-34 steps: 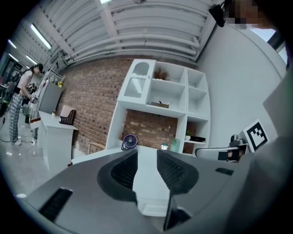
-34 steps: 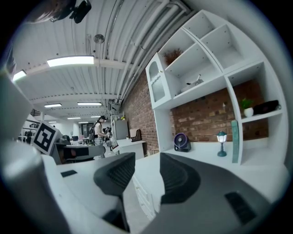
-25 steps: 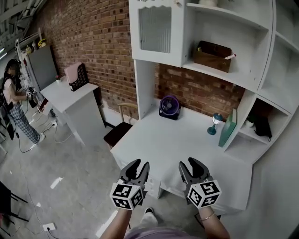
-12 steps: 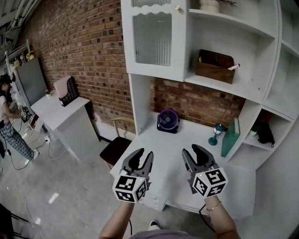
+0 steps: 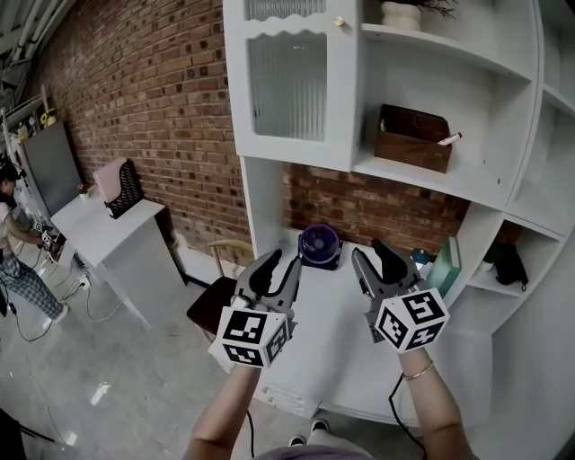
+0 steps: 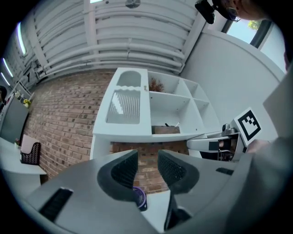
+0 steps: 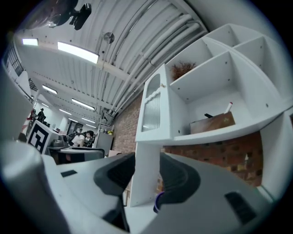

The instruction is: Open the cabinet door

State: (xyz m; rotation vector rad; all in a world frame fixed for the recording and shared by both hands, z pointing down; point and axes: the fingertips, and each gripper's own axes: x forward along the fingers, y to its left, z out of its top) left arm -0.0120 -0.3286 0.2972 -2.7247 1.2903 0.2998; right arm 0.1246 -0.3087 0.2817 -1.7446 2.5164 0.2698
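Above desk (image 5: 330, 310), cabinet door (image 5: 301, 85); on desk, fan (image 5: 319, 244); box (image 5: 413, 139) right of door.

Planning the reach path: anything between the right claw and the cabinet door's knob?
Nothing visible. The right claw, open, sits below the shut cabinet door; only air lies up to its knob. The purple fan stands lower, out of line.

Grey left gripper (image 5: 278, 262), right gripper (image 5: 371, 252), marker cubes (image 5: 249, 337), bracelet (image 5: 415, 370)

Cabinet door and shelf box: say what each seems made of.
Cabinet door: white painted frame, probably wood or board; panel looks like ribbed glass, from its vertical lines. Box: brown, matte, apparently wood.
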